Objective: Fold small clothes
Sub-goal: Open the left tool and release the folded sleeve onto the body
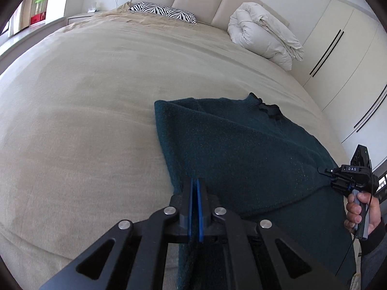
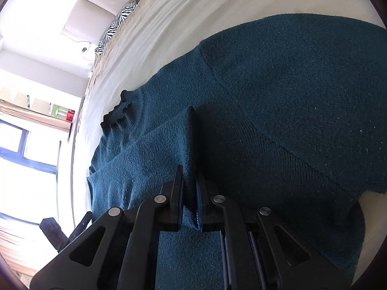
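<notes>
A dark teal knit sweater lies on the beige bed, its black ribbed collar toward the headboard. My left gripper is shut, pinching the sweater's near left edge, which hangs below the fingers. My right gripper is shut on a raised fold of the same sweater, cloth pinched between its fingers. In the left wrist view the right gripper shows at the sweater's right edge, held by a hand.
A zebra-print pillow and a rolled white duvet lie by the padded headboard. White wardrobe doors stand to the right of the bed. A window is beyond the bed's far side.
</notes>
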A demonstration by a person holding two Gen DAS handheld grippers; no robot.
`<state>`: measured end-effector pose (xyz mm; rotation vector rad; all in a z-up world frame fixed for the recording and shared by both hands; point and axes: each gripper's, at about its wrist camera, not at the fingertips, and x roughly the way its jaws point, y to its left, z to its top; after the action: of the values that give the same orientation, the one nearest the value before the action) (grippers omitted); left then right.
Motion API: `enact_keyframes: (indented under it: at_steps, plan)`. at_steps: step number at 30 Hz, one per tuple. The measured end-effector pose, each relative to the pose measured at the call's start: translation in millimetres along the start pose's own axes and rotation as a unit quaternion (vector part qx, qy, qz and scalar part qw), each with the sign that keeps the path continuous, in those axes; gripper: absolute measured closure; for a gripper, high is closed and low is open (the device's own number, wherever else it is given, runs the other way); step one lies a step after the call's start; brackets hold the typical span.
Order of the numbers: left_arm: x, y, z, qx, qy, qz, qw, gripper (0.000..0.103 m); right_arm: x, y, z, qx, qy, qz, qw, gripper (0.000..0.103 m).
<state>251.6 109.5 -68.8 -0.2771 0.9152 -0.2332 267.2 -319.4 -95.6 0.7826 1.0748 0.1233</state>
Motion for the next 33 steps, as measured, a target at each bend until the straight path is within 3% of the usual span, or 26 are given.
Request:
enact_keyframes:
  at_steps: [3, 9, 13, 15, 16, 17, 18, 20, 24, 28, 31, 33]
  plan:
    - [-1.8, -11.9, -12.6, 0.027, 0.006, 0.011, 0.9996, 0.098, -2.1, 0.3, -0.9, 0.002, -0.002, 0.002, 1.000, 0.096]
    - [7.6, -9.0, -17.7, 0.030, 0.007, 0.021, 0.9993, 0.098, -16.2, 1.7, -6.9, -0.010, -0.017, -0.027, 0.999, 0.091]
    - [4.9, -11.0, -19.0, 0.027, 0.007, 0.029, 0.9992, 0.098, -28.1, -11.3, -4.7, 0.007, -0.019, -0.007, 1.000, 0.089]
    - [-1.1, -14.1, -21.3, 0.025, 0.008, 0.041, 0.9988, 0.098, -53.0, -18.2, -6.6, 0.016, -0.059, 0.000, 0.998, 0.076]
    - [-4.8, -16.3, -23.0, 0.024, 0.010, 0.048, 0.9985, 0.097, -68.4, -23.5, -8.6, 0.020, -0.081, 0.003, 0.997, 0.060]
    - [-10.0, -18.6, -24.6, 0.023, 0.009, 0.053, 0.9983, 0.089, -85.1, -30.7, -12.1, 0.027, -0.104, 0.007, 0.994, 0.044]
    - [-16.5, -21.6, -25.9, 0.021, 0.003, 0.057, 0.9982, 0.077, -103.4, -40.7, -16.1, 0.036, -0.127, 0.015, 0.991, 0.043]
    - [-32.3, -29.2, -28.8, 0.015, -0.014, 0.054, 0.9984, 0.067, -136.9, -66.7, -24.5, 0.056, -0.159, 0.019, 0.986, 0.043]
    - [-54.7, -47.4, -34.7, -0.006, -0.037, 0.024, 0.9990, 0.051, -197.8, -154.1, -45.9, 0.163, -0.217, 0.017, 0.962, 0.043]
    - [-58.8, -73.4, -37.5, -0.011, -0.039, -0.009, 0.9992, 0.049, -239.6, -242.5, -67.1, 0.268, -0.255, 0.022, 0.929, 0.047]
    - [-51.9, -87.0, -39.4, -0.026, -0.028, -0.030, 0.9988, 0.048, -260.4, -279.9, -73.4, 0.312, -0.286, 0.051, 0.905, 0.056]
    - [-46.1, -97.1, -42.9, -0.028, -0.019, -0.034, 0.9988, 0.048, -267.1, -295.1, -70.0, 0.329, -0.305, 0.063, 0.891, 0.056]
